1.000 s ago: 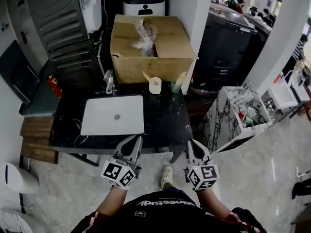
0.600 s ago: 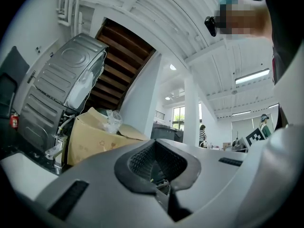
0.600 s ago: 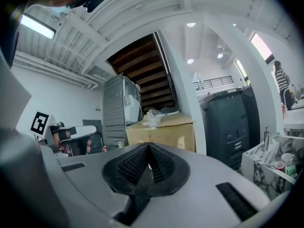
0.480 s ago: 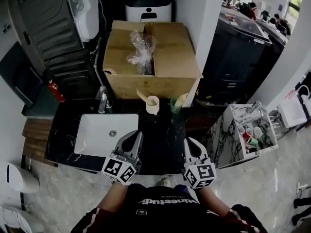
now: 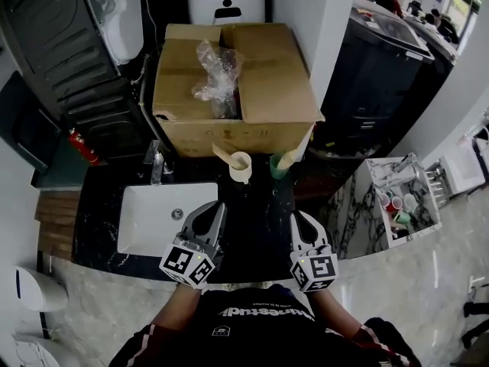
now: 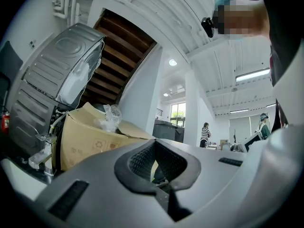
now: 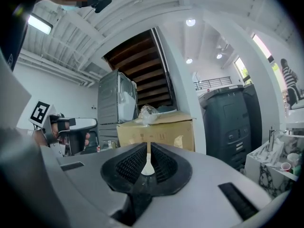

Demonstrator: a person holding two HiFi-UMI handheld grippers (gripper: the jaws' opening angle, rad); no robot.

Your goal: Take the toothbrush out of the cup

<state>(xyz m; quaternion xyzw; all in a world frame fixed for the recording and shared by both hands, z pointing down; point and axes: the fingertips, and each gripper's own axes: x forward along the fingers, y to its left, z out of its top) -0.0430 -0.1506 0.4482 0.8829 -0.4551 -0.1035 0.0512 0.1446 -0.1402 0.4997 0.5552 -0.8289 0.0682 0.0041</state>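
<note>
Steep look down onto a dark marbled table [image 5: 256,212], white sink [image 5: 164,220] sunk into its left part, tap [image 5: 157,168] behind the sink. At the table's back edge, in front of a big open cardboard box [image 5: 267,90] with crumpled clear plastic [image 5: 214,71] inside, a cream cup [image 5: 241,168] holding the toothbrush [image 5: 222,154], handle leaning out toward the upper left. Just right of it and not touching, a green cup [image 5: 278,167] with a pale-tipped stick [image 5: 294,153] leaning right. At the near edge, well short of both cups, the left gripper [image 5: 217,206] by the sink's right edge, jaws clenched together on nothing. Beside it, over bare table, the right gripper [image 5: 299,215], jaws released to a narrow slit, just been opening, nothing between them. Through that slit, in the right gripper view, the cream cup far off in front of the box. Both grippers aimed toward the cups. Below them, a person's dark shirt [image 5: 260,319]. Right of the table, a lower marble-patterned stand [image 5: 359,205] with small cups on it. Far left, a red extinguisher [image 5: 82,145] on the floor.
</note>
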